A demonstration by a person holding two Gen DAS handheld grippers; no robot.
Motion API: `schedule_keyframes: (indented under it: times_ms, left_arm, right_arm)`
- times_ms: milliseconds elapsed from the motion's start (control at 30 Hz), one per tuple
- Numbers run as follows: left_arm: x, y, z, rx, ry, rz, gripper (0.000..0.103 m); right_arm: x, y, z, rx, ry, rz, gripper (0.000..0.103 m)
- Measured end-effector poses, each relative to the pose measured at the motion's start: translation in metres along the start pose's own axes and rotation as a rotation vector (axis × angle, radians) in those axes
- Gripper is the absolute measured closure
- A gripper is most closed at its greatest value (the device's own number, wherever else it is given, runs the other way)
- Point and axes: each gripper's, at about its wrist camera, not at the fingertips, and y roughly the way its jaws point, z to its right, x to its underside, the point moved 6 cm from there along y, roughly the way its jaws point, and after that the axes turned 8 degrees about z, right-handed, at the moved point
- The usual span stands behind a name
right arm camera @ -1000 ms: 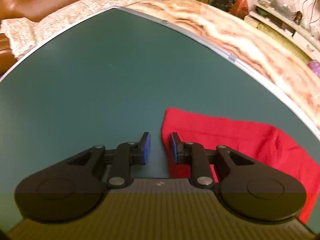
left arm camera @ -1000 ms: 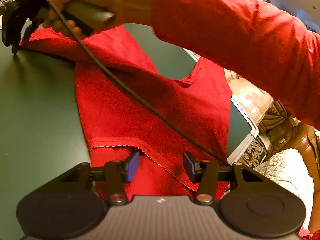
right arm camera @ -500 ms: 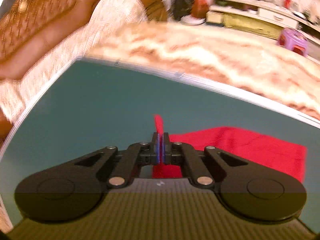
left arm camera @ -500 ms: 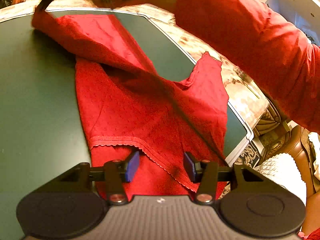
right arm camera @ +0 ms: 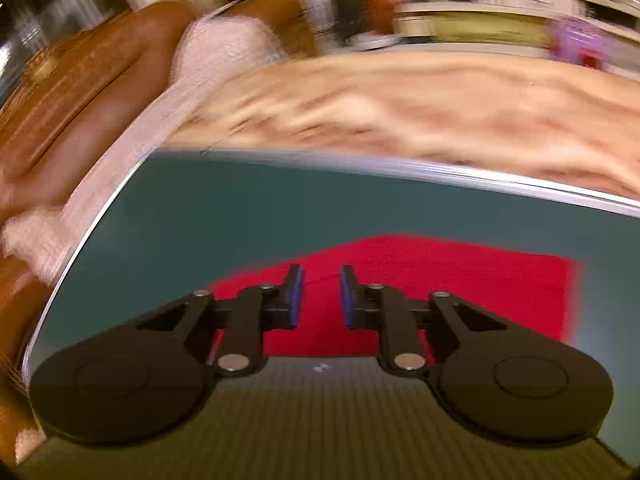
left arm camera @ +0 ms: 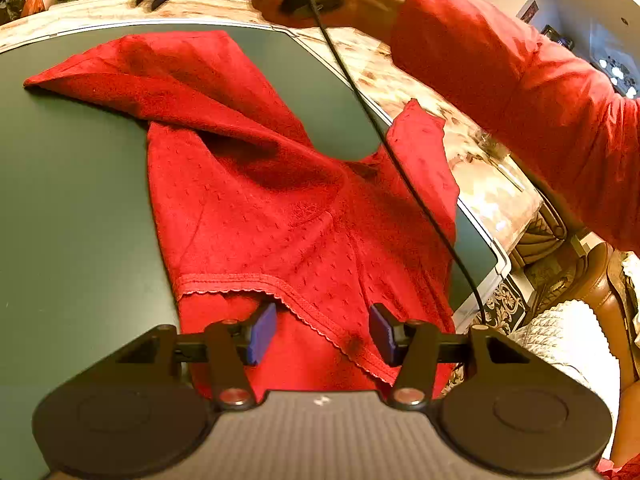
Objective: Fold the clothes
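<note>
Both grippers hold nothing: the right gripper (right arm camera: 320,296), jaws opening, hangs above the red garment (left arm camera: 280,208) spread half-folded on the green table (left arm camera: 72,200), seemingly just releasing it, while the left gripper (left arm camera: 322,334) waits half-open over the hem.

Left gripper (left arm camera: 322,330) & right gripper (right arm camera: 320,296): matte black linkage arms w/ silver pivot screws, blue pads (left arm camera: 262,332), ribbed grey housing, small white logo. Thin black cable (left arm camera: 400,168). Person wears a red long sleeve (left arm camera: 520,92).
</note>
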Motion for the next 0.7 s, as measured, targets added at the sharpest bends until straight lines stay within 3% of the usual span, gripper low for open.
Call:
schedule_keyframes:
  times_ms: [133,233,500,533,633,700]
  left_arm:
    - [-0.001,-0.001,-0.001,-0.002,-0.009,-0.002,0.045]
    - [-0.001,-0.001,0.0,-0.004,-0.005,-0.004,0.045]
    - [0.0,-0.002,-0.003,0.009,-0.016,0.0,0.045]
    - [0.0,-0.002,-0.003,0.012,-0.018,0.001,0.045]
    - [0.0,-0.003,-0.004,0.014,-0.019,0.002,0.045]
    - [0.0,-0.003,-0.005,0.018,-0.022,0.003,0.045]
  right_arm:
    - [0.021,0.032,-0.065,-0.06,-0.202,-0.097,0.066]
    - [0.03,0.048,-0.087,-0.066,-0.271,-0.142,0.066]
    - [0.041,0.068,-0.1,0.07,-0.388,-0.232,0.066]
    - [0.042,0.073,-0.099,0.08,-0.397,-0.243,0.068]
    - [0.041,0.075,-0.098,0.109,-0.412,-0.235,0.1]
    - [0.036,0.069,-0.093,0.102,-0.363,-0.216,0.1]
